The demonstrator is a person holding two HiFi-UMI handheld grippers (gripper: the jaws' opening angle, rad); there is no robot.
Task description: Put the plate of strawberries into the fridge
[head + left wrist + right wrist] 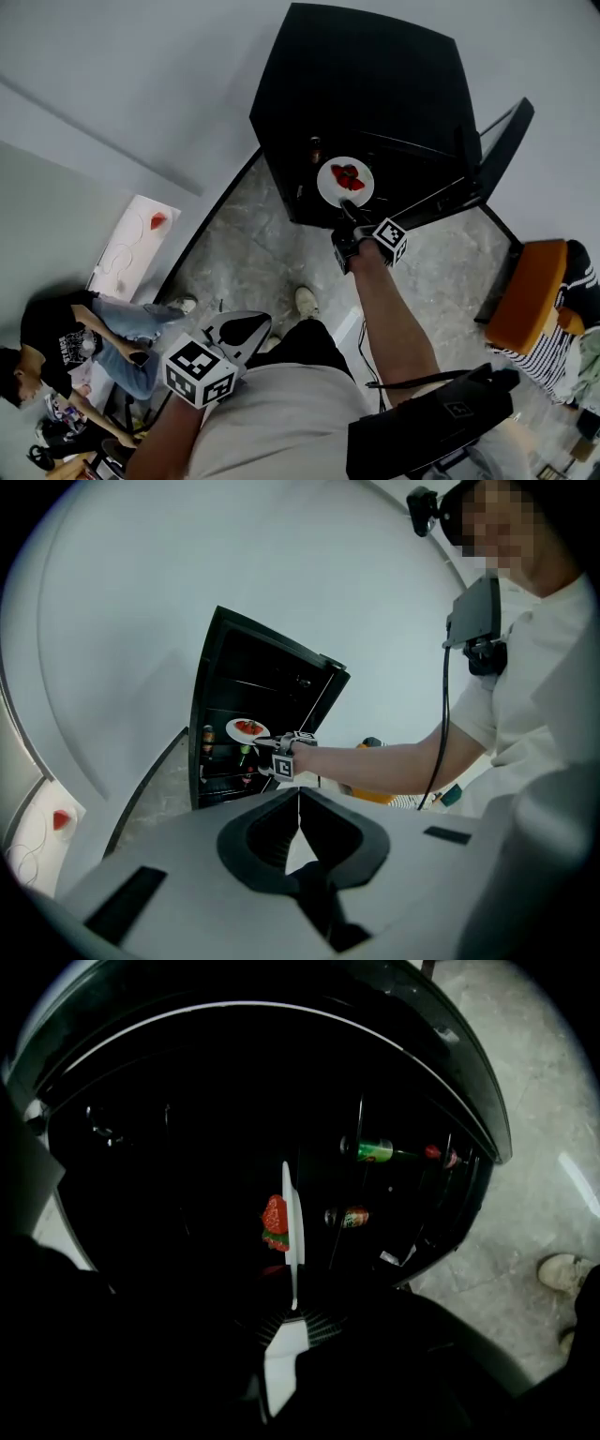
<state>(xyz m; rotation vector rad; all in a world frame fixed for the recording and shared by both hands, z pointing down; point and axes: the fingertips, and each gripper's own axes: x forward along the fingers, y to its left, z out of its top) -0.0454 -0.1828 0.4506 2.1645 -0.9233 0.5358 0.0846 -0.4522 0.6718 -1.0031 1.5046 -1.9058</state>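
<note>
We see a round white plate [330,187] carrying red strawberries [348,175]. It sits level in the air at the open front of the black fridge [375,84], with its near rim pinched by the right gripper [348,206]. The fridge door [502,141] stands swung wide.

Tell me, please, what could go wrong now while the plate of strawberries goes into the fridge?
The right gripper holds the plate only by one rim edge, so it may tip and the strawberries may roll off. The plate could also knock the bottles inside the fridge.
</note>
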